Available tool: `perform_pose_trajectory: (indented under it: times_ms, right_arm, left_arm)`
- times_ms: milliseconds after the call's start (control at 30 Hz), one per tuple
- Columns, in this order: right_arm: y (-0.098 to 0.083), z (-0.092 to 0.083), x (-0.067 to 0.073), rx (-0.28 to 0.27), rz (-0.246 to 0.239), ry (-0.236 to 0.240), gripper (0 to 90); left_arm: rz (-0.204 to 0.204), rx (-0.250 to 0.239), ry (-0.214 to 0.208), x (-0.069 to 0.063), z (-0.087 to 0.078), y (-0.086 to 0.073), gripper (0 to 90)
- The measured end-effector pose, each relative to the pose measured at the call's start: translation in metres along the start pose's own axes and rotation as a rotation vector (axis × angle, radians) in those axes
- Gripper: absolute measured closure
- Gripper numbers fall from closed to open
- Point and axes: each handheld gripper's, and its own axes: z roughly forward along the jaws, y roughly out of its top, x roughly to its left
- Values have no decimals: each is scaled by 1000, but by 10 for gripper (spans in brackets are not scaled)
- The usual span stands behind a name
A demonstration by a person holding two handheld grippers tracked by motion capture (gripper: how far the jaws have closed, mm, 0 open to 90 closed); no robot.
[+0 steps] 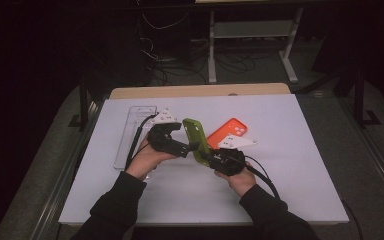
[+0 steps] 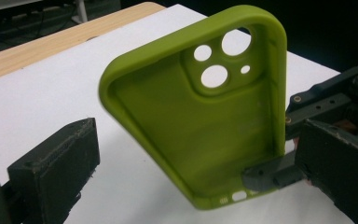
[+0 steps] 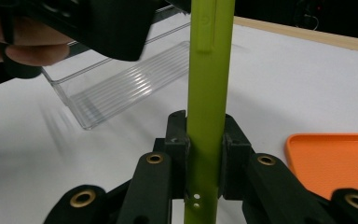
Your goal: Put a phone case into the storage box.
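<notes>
Tabletop (image 1: pixel 290 195): we see a broad, flat white sheet, matte and smooth, with a strip of pale wood showing along its far edge.

Clear tray (image 1: pixel 132 131): we find a long, narrow rectangular tray of see-through plastic lying flat on the left part of the tabletop; its floor is ribbed with fine parallel lines.

Green phone case (image 1: pixel 196 140): we hold it up above the middle of the tabletop, standing on its short bottom edge, tilted. It is olive-green, soft-looking and matte, with rounded corners, a raised rim and a camera window pierced by round holes.

Orange phone case (image 1: pixel 228 131): we note a bright orange case of the same rounded shape lying flat on the tabletop just behind the right gripper.

Right gripper (image 3: pixel 205 154): black and angular with brass-coloured pivots; it is clenched on the bottom edge of the green phone case, one pad on each face.

Left gripper (image 2: pixel 186 172): black, blocky pads with a rough surface; it is released, jaws wide, with the green phone case between them and untouched.
</notes>
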Motion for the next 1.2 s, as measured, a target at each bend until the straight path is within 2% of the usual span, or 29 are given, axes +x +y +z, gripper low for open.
perform_pose_trajectory:
  times_ms: [100,300,433,700,900,933,967,1200]
  right_arm:
    - [0,0,3,-5,3,8,752]
    - [2,0,6,-17,13,23,752]
    - [2,1,10,-19,4,28,752]
    - [1,5,17,-9,-5,30,752]
    - [-1,8,18,-7,-13,18,752]
    - [-1,8,18,-5,-15,18,752]
    - [-2,9,18,-3,-24,17,751]
    - [-3,10,20,6,-36,5,752]
  left_arm:
    - [-2,-7,-7,0,2,-1,0]
    - [-31,-30,-34,-1,4,-2,0]
    - [-38,-46,-43,0,6,-3,0]
    - [-7,-47,-35,1,11,-5,0]
    - [-18,-48,-33,0,12,-6,0]
    - [-21,-52,-22,-1,12,-6,17]
    - [-42,-62,-19,-1,12,-6,49]
    - [-52,-83,-30,-2,9,-6,98]
